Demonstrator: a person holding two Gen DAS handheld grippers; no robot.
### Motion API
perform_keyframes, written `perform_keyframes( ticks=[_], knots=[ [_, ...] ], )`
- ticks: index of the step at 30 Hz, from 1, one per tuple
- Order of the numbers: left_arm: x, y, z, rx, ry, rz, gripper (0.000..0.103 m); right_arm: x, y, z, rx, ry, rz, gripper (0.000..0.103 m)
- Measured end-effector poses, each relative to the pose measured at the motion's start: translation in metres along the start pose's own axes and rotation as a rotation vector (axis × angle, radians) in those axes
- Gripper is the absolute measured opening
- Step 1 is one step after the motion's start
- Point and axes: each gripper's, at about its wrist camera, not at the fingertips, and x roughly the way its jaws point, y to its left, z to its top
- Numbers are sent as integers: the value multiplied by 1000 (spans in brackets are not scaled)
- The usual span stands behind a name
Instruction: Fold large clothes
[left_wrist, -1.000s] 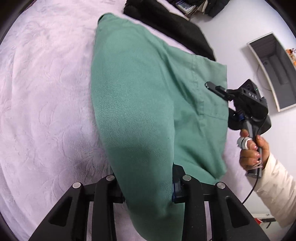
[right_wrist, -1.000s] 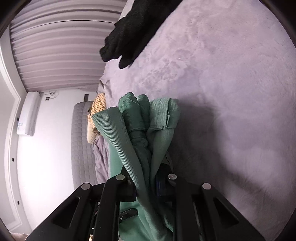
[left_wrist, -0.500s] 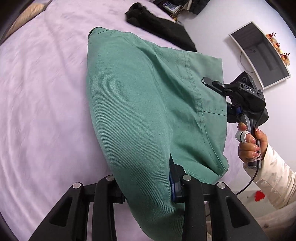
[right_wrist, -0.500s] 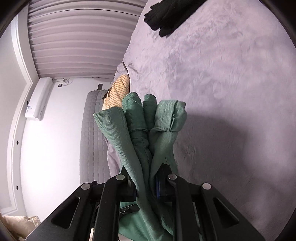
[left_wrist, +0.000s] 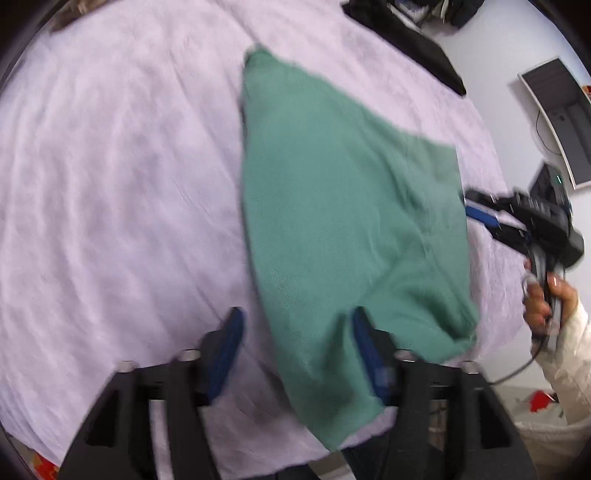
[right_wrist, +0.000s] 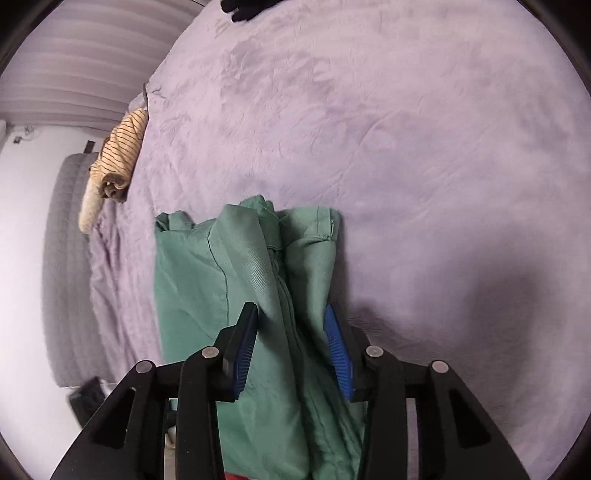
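Green trousers (left_wrist: 347, 206) lie folded on the lilac bedspread (left_wrist: 129, 184). My left gripper (left_wrist: 297, 317) hangs over their near end and its jaws are opening. The cloth lies between them beside the right finger, while the left pad stands clear of it. In the right wrist view the bunched waist end of the trousers (right_wrist: 192, 280) sits slack between the blue pads of my right gripper (right_wrist: 291, 310), whose jaws are also opening. The left wrist view shows the right gripper (left_wrist: 476, 206) at the trousers' right edge, held by a hand (left_wrist: 543, 302).
A black garment (left_wrist: 406, 40) lies at the far edge of the bed (right_wrist: 406, 147). A striped yellow garment (right_wrist: 118, 151) rests near a grey quilted headboard (right_wrist: 62, 258). A dark framed panel (left_wrist: 561, 118) lies on the floor beyond the bed.
Both grippers, shut on the green cloth before, have spread their jaws and let it go. The trousers have dropped from hanging onto the bedspread. Both hands swept across the bed.
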Motion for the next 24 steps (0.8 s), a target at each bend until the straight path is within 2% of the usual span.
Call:
perform_keyframes(
  ticks=[1,3,5,7,8,9,11,12,14,17,18,21,24],
  knots=[
    [-7,4,9,-2,-43,11,76,-10,6,-3,-37,-41,-14,43],
    [-11,5,23,-5,-68,43,76,-15,16,-1,-73,-71,-10,43],
    [-9,11,37,-13,-81,80,76,-3,18,6,-84,-47,-13,42],
    [-5,10,47,3,-79,113,76,16,21,10,-73,11,17,5],
    [-2,6,50,21,-85,122,76,17,26,6,-89,17,18,6],
    [0,4,53,43,-96,132,76,12,39,7,-156,-5,6,6],
    [14,-5,55,84,-100,160,76,1,53,3,-276,-47,-65,6],
    [24,-11,59,98,-93,171,76,1,51,5,-290,-43,-90,6],
    [46,-20,60,125,-68,206,76,11,33,15,-237,-12,-112,6],
    [69,-22,57,137,-49,219,82,40,-2,26,-182,39,-164,5],
    [72,-21,59,131,-46,220,84,49,-13,27,-159,55,-157,5],
    [62,-17,57,122,-37,222,86,54,-32,29,-74,54,-85,5],
    [46,-16,44,149,-28,240,86,46,-33,26,-63,65,-77,5]
  ],
)
